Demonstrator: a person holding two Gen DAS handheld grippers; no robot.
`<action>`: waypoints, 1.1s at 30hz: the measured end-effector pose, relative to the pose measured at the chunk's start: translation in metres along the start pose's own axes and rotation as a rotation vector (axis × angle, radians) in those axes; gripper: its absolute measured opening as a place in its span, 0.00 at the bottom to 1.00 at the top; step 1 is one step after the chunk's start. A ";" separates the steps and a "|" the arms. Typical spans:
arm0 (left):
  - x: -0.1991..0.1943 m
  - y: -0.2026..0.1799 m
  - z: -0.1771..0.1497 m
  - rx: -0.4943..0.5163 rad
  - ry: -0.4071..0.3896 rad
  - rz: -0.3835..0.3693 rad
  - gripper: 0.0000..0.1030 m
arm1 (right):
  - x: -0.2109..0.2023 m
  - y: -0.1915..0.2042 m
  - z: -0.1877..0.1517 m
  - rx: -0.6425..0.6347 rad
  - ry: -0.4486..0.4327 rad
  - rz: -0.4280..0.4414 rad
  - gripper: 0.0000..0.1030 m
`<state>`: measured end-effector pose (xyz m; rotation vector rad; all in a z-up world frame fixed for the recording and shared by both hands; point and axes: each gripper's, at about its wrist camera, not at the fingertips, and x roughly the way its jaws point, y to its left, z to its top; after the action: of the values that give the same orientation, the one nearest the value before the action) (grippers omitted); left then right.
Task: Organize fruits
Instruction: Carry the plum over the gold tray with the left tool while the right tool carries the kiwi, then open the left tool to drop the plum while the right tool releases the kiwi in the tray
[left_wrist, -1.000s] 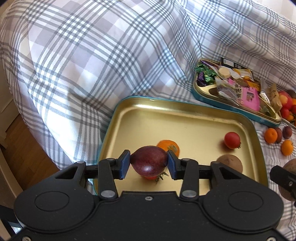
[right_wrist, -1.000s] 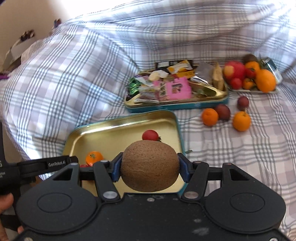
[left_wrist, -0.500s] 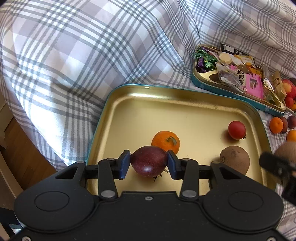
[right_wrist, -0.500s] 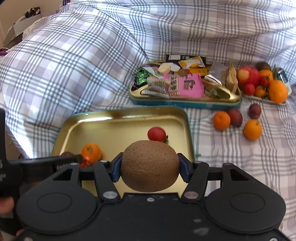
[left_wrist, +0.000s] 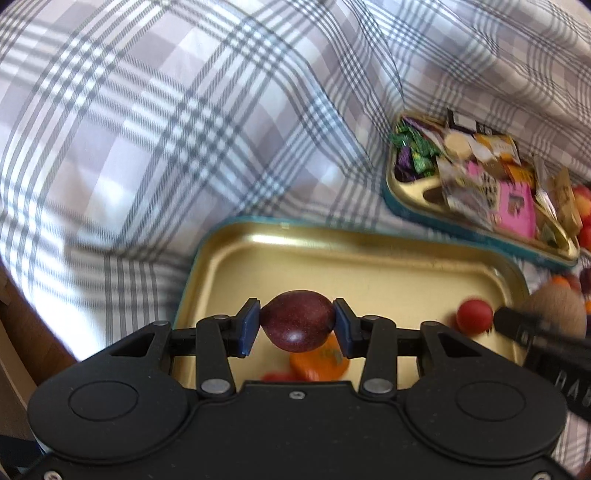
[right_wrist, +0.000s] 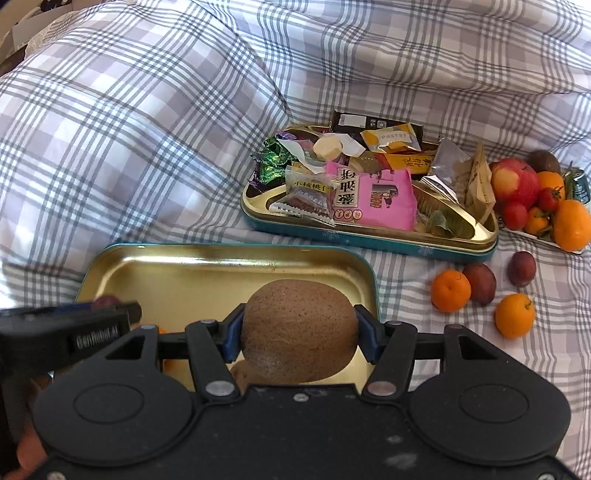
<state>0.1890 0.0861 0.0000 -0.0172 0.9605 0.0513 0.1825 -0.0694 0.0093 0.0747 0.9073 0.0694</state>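
My left gripper (left_wrist: 297, 321) is shut on a dark purple passion fruit (left_wrist: 297, 320) and holds it over the near part of the gold tray (left_wrist: 332, 258). Under it lie an orange mandarin (left_wrist: 319, 363) and a red tomato (left_wrist: 474, 316). My right gripper (right_wrist: 299, 332) is shut on a brown kiwi (right_wrist: 299, 328) above the tray's (right_wrist: 207, 266) near right part. A second kiwi (right_wrist: 243, 374) shows partly below it. Loose mandarins (right_wrist: 451, 295) and passion fruits (right_wrist: 480, 282) lie on the bedsheet to the right.
A second gold tray (right_wrist: 369, 240) full of snack packets stands behind. A small white tray of apple, tomatoes and oranges (right_wrist: 535, 199) is at the far right. A plaid pillow (right_wrist: 129, 110) rises at the back left. The bed edge drops off at the left (left_wrist: 22, 332).
Both grippers have moved forward over the gold tray with their fruits held. The right gripper has come closer to the left one; the mandarin now sits under the left gripper.
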 end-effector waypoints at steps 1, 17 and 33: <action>0.002 0.001 0.004 -0.001 -0.004 0.006 0.49 | 0.001 0.001 0.001 -0.002 0.000 0.003 0.61; 0.035 0.010 0.030 0.004 0.029 0.060 0.49 | 0.020 0.009 0.003 -0.014 0.024 0.028 0.61; 0.035 0.012 0.033 0.015 0.031 0.060 0.49 | 0.016 0.023 0.007 -0.050 -0.010 0.076 0.60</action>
<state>0.2353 0.1010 -0.0095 0.0252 0.9925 0.0996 0.1967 -0.0453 0.0031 0.0626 0.8925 0.1619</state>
